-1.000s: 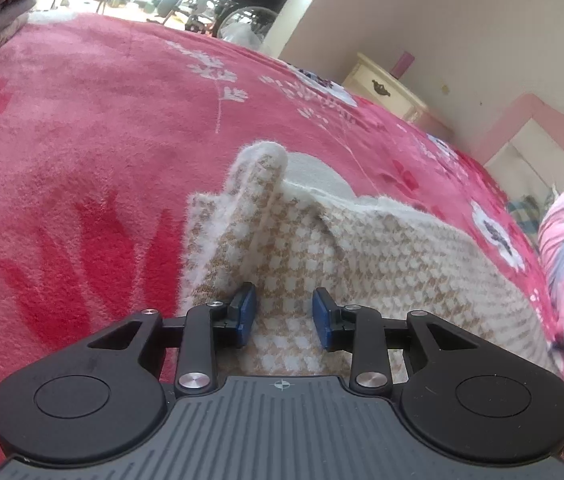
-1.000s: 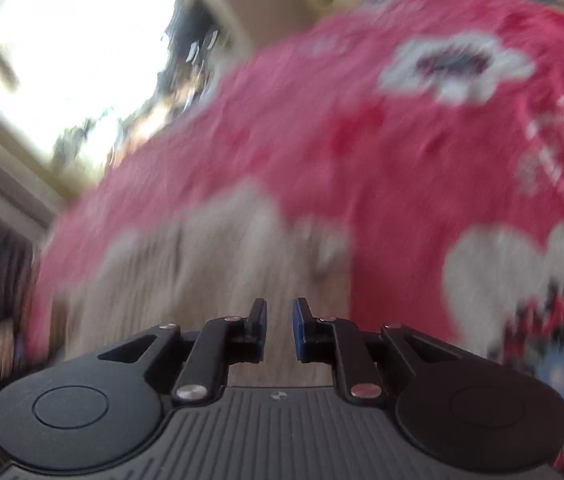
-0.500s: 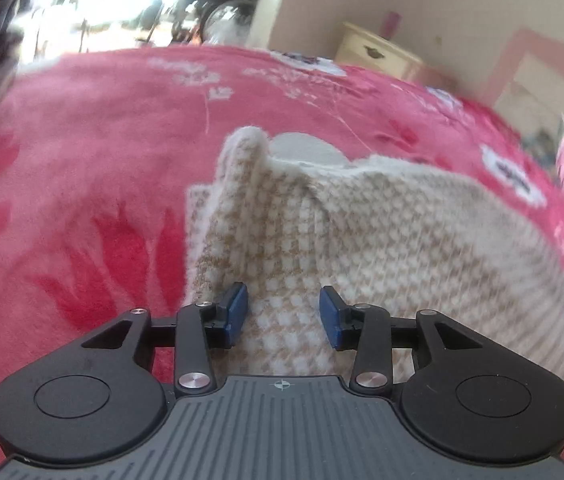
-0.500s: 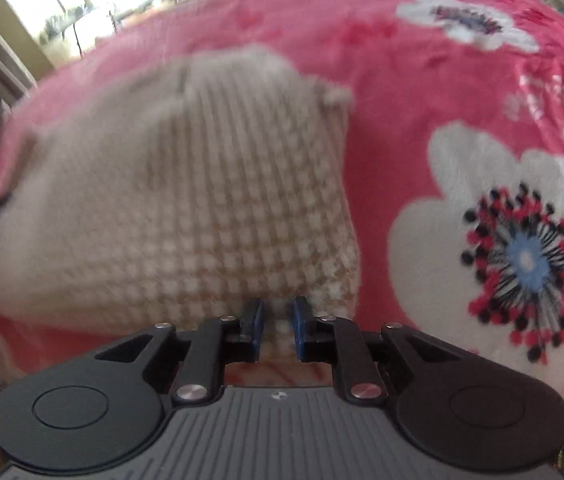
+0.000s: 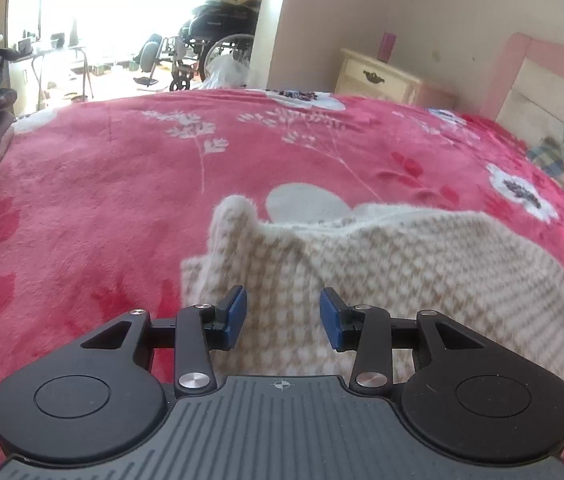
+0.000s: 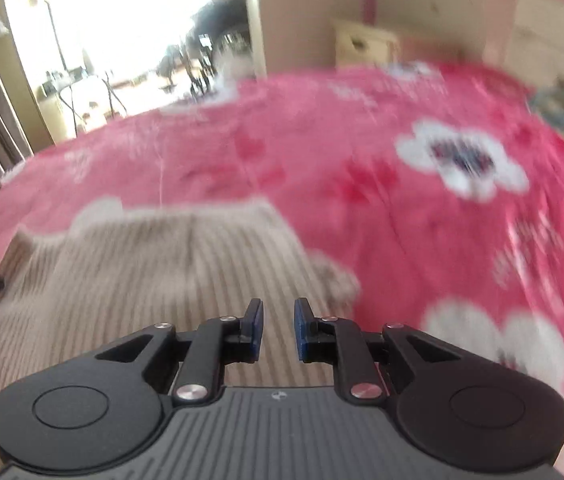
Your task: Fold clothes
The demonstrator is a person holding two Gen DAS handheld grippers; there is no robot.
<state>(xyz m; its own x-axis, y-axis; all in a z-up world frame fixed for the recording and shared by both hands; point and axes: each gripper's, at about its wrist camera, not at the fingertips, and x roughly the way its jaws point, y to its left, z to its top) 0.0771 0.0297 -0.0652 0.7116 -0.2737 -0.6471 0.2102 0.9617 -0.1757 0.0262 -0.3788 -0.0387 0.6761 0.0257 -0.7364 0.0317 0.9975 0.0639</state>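
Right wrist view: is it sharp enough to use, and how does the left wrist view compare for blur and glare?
Right wrist view: motion-smeared, so the beige houndstooth knitted garment reads as streaks on the pink floral fleece blanket; only the right claw is crisp. Left wrist view: mostly sharp, the garment's weave slightly soft. Both: the bright doorway is blown out and fisheye bends the edges.

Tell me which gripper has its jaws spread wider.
The left gripper: its blue pads stand well apart above the checked garment. The right gripper shows only a narrow gap.

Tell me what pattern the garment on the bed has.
The garment is a beige-and-white houndstooth check with a white fuzzy edge, clearest in the left wrist view.
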